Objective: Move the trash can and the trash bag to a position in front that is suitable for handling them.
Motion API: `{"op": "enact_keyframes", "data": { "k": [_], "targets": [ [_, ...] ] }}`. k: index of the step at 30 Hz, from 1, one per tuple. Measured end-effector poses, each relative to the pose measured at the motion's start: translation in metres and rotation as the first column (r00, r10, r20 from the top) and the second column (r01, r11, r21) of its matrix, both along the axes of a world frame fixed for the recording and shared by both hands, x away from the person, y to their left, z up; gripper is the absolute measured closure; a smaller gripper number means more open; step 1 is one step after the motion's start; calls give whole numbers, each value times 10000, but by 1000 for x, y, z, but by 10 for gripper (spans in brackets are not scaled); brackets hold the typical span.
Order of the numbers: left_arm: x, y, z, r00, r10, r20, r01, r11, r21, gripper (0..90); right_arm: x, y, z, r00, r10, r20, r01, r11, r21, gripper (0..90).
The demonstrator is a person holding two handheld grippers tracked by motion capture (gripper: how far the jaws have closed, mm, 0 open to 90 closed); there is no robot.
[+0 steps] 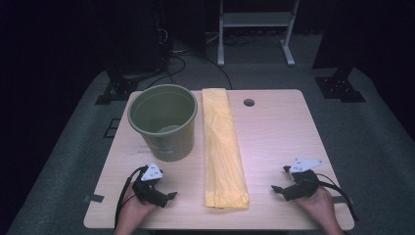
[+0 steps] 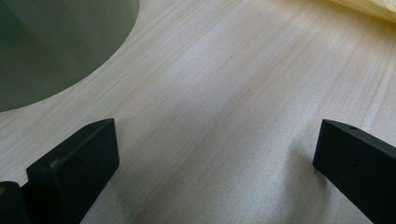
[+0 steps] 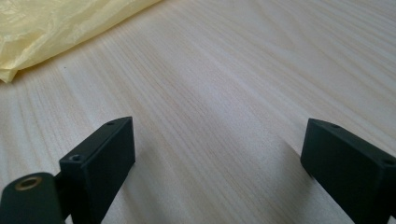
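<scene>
A folded yellow plastic bag (image 1: 222, 147) lies as a long strip down the middle of the wooden table (image 1: 274, 132). To its left stands a green bucket (image 1: 163, 120), upright and empty. My left gripper (image 1: 169, 196) rests near the front left of the table, open, its jaws pointing right toward the bag. At the front right my right gripper (image 1: 278, 188) is open too, jaws pointing left toward the bag. In the left gripper view the bucket (image 2: 51, 42) sits at the top left and the gripper (image 2: 215, 154) holds nothing. In the right gripper view the bag (image 3: 56, 28) lies at the top left beyond the open gripper (image 3: 217, 154).
A round cable hole (image 1: 249, 103) is in the table's far edge. Behind the table stand a white frame (image 1: 257, 29) and black stands (image 1: 117, 83) with cables on grey carpet. A strip of tape (image 1: 94, 199) sticks out at the front left table edge.
</scene>
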State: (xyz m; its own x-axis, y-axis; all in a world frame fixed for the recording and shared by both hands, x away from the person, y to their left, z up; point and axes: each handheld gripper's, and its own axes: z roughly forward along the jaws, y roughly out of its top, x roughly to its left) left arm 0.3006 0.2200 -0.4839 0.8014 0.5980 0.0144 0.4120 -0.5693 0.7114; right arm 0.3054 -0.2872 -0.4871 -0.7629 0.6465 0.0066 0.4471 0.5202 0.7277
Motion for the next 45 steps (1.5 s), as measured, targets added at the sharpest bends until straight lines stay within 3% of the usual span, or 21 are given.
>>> {"op": "enact_keyframes", "data": {
  "k": [15, 18, 24, 35, 38, 45],
  "targets": [
    [0, 0, 0, 9999, 128, 6, -128, 9999, -3, 0, 0, 1, 1, 9999, -41, -106, 42, 9998, 176, 94],
    [0, 0, 0, 9999, 129, 6, -129, 9999, -5, 0, 0, 0, 3, 9999, -102, -87, 105, 9992, 376, 94],
    [0, 0, 0, 9999, 127, 8, -127, 9999, 1, 0, -1, 9, 10, 9998, -151, 95, 149, 9995, 275, 93],
    [0, 0, 0, 9999, 127, 5, -127, 9999, -2, 0, 8, 23, 15, 9996, 112, -258, -84, 9945, 1045, 94],
    [0, 0, 0, 9999, 127, 6, -127, 9999, 0, 0, 9, 30, 17, 9996, 208, -209, -194, 9976, 660, 93],
    [0, 0, 0, 9999, 124, 6, -124, 9999, 1, 0, 12, 47, 22, 9982, 578, -136, -567, 9960, 687, 93]
  ]
}}
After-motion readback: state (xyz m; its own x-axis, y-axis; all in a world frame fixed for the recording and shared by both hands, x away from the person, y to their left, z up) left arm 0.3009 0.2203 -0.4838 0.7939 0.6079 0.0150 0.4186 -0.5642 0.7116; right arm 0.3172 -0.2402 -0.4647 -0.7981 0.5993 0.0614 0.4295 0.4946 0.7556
